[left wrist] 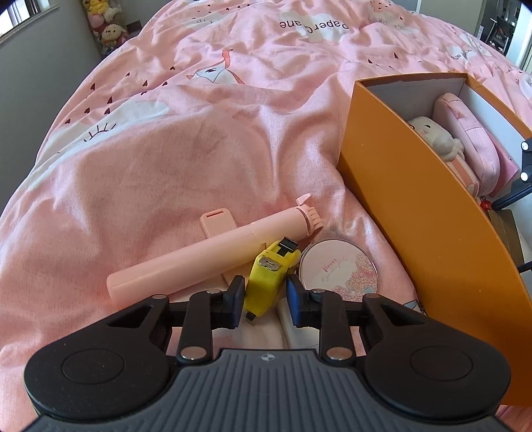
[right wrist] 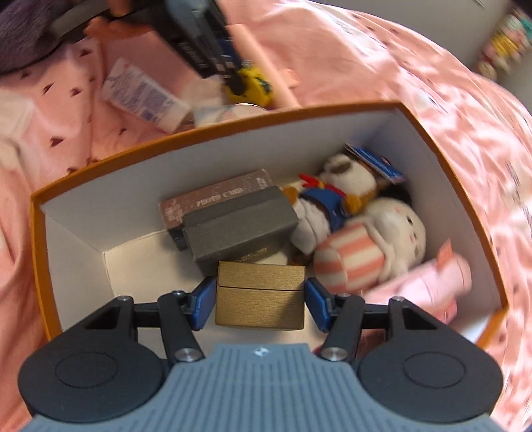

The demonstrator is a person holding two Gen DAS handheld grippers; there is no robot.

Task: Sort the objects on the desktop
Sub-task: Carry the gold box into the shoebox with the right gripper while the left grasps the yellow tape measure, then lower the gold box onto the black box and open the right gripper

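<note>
Right wrist view: orange box (right wrist: 459,186) sits on the pink duvet (right wrist: 382,56), white inside; contents are a brown printed carton (right wrist: 212,199) with a grey case (right wrist: 239,229) lying on it, a plush in blue sailor clothes (right wrist: 335,196), a white plush in pink stripes (right wrist: 372,246) and a pink pouch (right wrist: 429,279) against the right wall. Right gripper (right wrist: 259,299) is over the box's near end, its blue pads pressed on both sides of a gold ridged box (right wrist: 261,294) — a firm grip; picture is motion-blurred, so I can't tell whether the gold box touches the floor of the orange box. Outside the far wall: a white tube (right wrist: 143,94), and the left gripper (right wrist: 237,84) down at the yellow tape measure (right wrist: 256,84).

Left wrist view: left gripper (left wrist: 264,295) straddles the yellow tape measure (left wrist: 269,282); left pad (left wrist: 236,299) looks to be on its side, right pad (left wrist: 294,299) just beside it — contact there not clear, so can't call it gripped. Tape measure lies against a pink selfie stick (left wrist: 199,262) on its left and close beside a round floral compact (left wrist: 339,267) on its right; orange box (left wrist: 415,206) stands right of the compact, with the white plush (left wrist: 432,136) and pink pouch (left wrist: 472,143) showing over its rim. Stuffed toys (left wrist: 106,23) are piled in the far corner of the room.
</note>
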